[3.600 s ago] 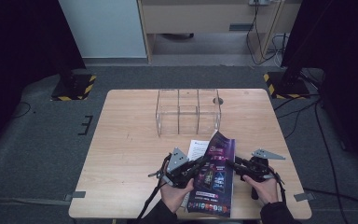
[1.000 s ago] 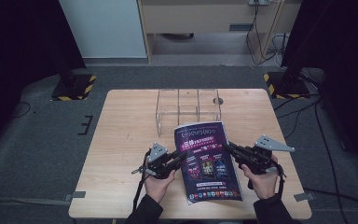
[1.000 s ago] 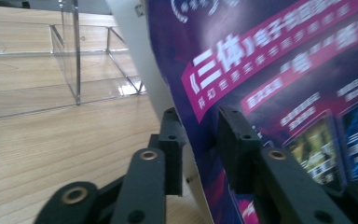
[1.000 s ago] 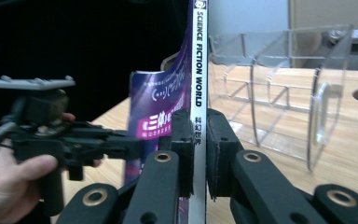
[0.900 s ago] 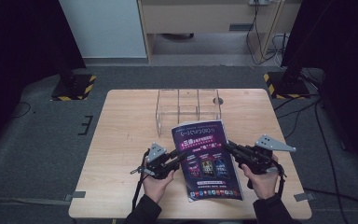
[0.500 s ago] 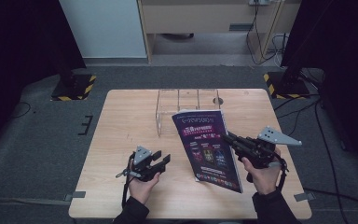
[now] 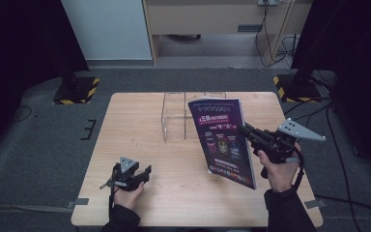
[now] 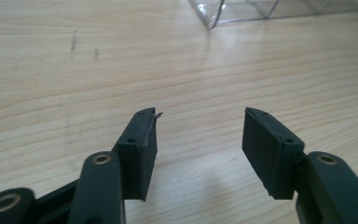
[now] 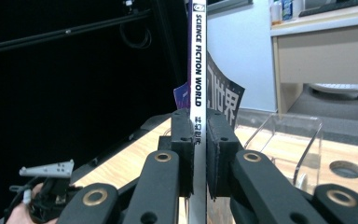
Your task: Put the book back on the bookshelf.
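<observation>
A purple magazine (image 7: 222,140) stands nearly upright above the table, its white spine (image 9: 198,70) reading "Science Fiction World". My right gripper (image 7: 244,129) is shut on that spine edge, at the table's right; both black pads (image 9: 182,140) press the spine between them. My left gripper (image 7: 147,170) sits low near the table's front left, apart from the magazine. Its jaws have just been opening and stand open over bare wood, with nothing between the pads (image 8: 142,140).
A clear plastic divided rack (image 7: 183,116) stands at the middle back of the wooden table (image 7: 135,125), just behind the magazine; its corner (image 8: 214,14) lies ahead of the left gripper. A round hole (image 9: 346,169) is in the tabletop beside the rack.
The left gripper let go of the magazine, opened and moved left and toward the front edge. The right gripper lifted the magazine from lying tilted to nearly upright.
</observation>
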Action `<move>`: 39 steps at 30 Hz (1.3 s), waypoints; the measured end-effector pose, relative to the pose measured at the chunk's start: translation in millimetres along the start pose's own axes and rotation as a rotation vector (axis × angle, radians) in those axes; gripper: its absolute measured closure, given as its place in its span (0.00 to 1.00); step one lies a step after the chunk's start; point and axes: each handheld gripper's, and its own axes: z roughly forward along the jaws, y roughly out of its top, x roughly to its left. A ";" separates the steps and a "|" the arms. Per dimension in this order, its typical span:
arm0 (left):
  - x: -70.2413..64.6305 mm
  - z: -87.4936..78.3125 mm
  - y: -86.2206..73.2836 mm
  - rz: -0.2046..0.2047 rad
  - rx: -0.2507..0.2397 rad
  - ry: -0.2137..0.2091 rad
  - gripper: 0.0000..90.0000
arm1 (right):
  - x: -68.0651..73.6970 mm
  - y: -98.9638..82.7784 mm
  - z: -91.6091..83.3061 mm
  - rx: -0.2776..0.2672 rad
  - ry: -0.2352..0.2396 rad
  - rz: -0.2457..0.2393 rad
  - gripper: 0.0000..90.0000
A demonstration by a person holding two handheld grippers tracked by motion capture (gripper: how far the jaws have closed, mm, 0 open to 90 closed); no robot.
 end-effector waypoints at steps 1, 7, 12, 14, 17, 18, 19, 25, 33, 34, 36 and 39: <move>1.6 2.0 -0.9 0.016 0.017 0.020 0.48 | -0.3 2.8 -1.3 -0.003 -0.005 -0.002 0.93; 9.5 10.3 -4.5 0.030 0.057 0.075 0.43 | -1.2 16.7 -5.0 -0.038 -0.018 -0.006 0.93; 16.3 10.8 -5.0 0.030 0.064 0.103 0.40 | -2.2 26.1 -5.0 -0.052 -0.034 -0.011 0.93; 18.9 12.5 -5.5 0.032 0.072 0.116 0.38 | -3.0 29.9 -4.8 -0.059 -0.039 -0.013 0.93; 22.4 15.4 -6.9 0.029 0.078 0.127 0.36 | -3.4 34.7 -3.7 -0.067 -0.046 -0.014 0.93; 23.6 15.7 -6.7 0.019 0.077 0.128 0.35 | -3.5 35.8 -3.2 -0.069 -0.047 -0.013 0.93; 23.9 15.6 -6.7 0.018 0.077 0.130 0.35 | -3.6 37.4 -2.3 -0.071 -0.049 -0.010 0.93; 24.9 16.6 -6.4 0.006 0.084 0.136 0.31 | -5.2 43.1 7.2 -0.078 -0.057 -0.008 0.93; 26.0 17.1 -6.1 -0.005 0.091 0.146 0.25 | -10.5 49.5 25.4 -0.078 -0.076 -0.009 0.93; 26.1 17.3 -6.0 -0.005 0.091 0.143 0.25 | -11.5 50.6 28.3 -0.080 -0.081 -0.011 0.93; 25.9 17.5 -6.0 -0.003 0.093 0.143 0.23 | -13.4 51.8 32.1 -0.081 -0.089 -0.012 0.93; 26.0 17.8 -5.9 -0.002 0.095 0.137 0.22 | -17.5 53.5 38.5 -0.087 -0.104 -0.014 0.93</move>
